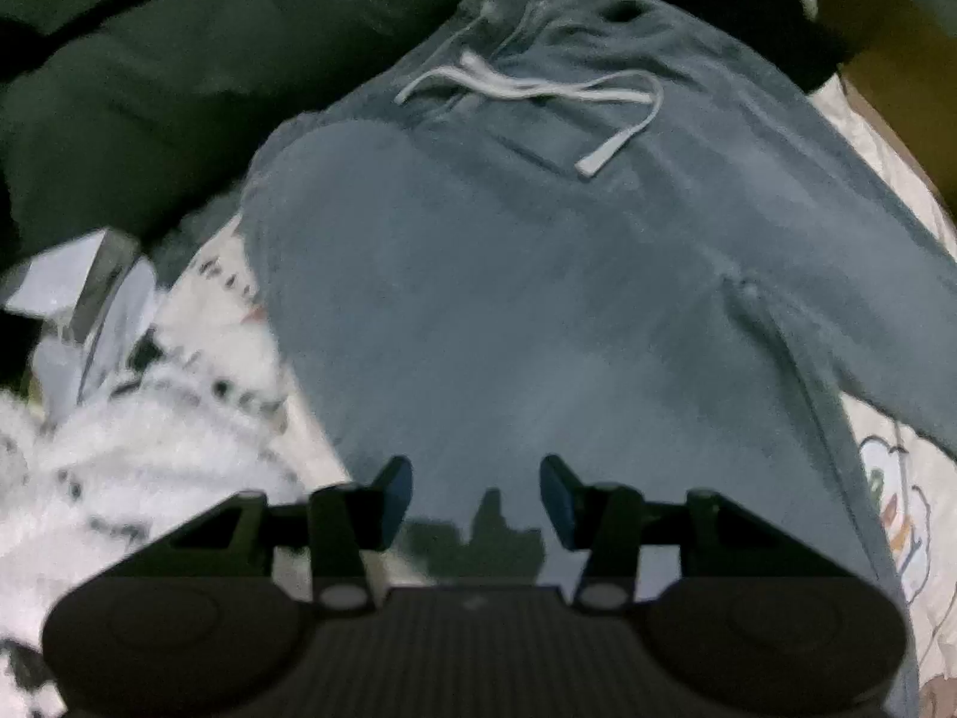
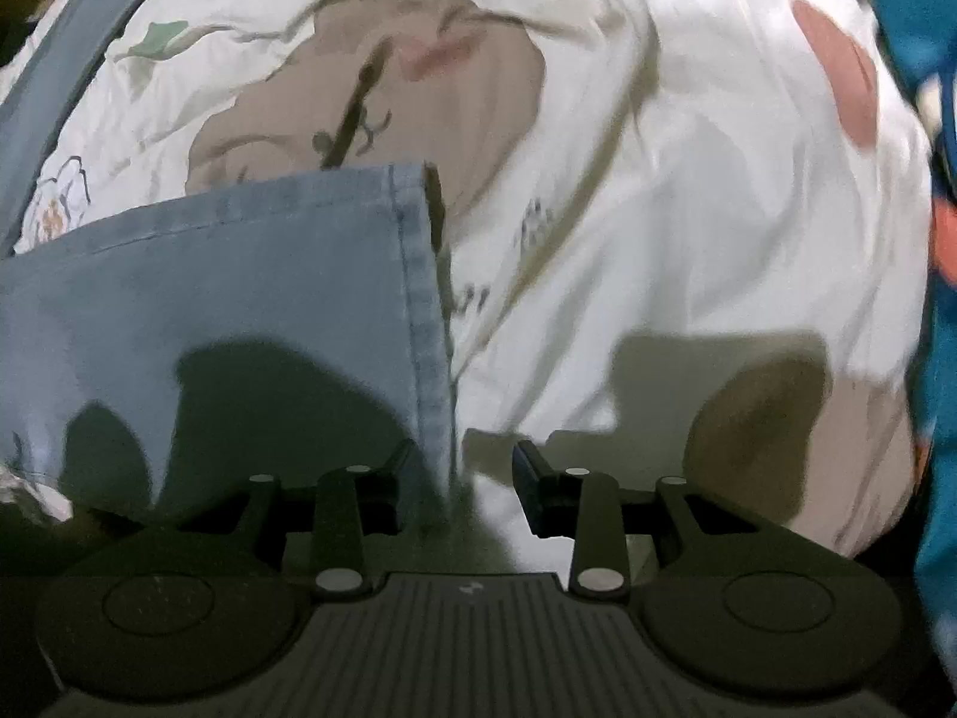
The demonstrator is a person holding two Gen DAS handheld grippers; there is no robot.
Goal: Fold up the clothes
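Left wrist view shows our left hand-held gripper pointing steeply down, its jaws apart with nothing between them, and the blue-grey trousers lie spread directly under it and away from it. Their long axis runs from the fingertips toward the far end of the picture, where we see the waistband with its white drawstring. In the right wrist view our right hand-held gripper also has its jaws apart and pinches nothing; the stitched hem of one trouser leg passes just by its left finger, so the cloth lies to the left of this gripper and only bedding lies to the right. We judge that the right hand stands at the leg end and the left hand over the middle of the garment, so a fold along the length would call for taking the hem and carrying it toward the waistband. The surface is a bed with a white printed bedsheet, soft and wrinkled. At the left of the trousers there is a fluffy white garment and behind it a dark green cushion. A bright blue fabric shows at the right edge.
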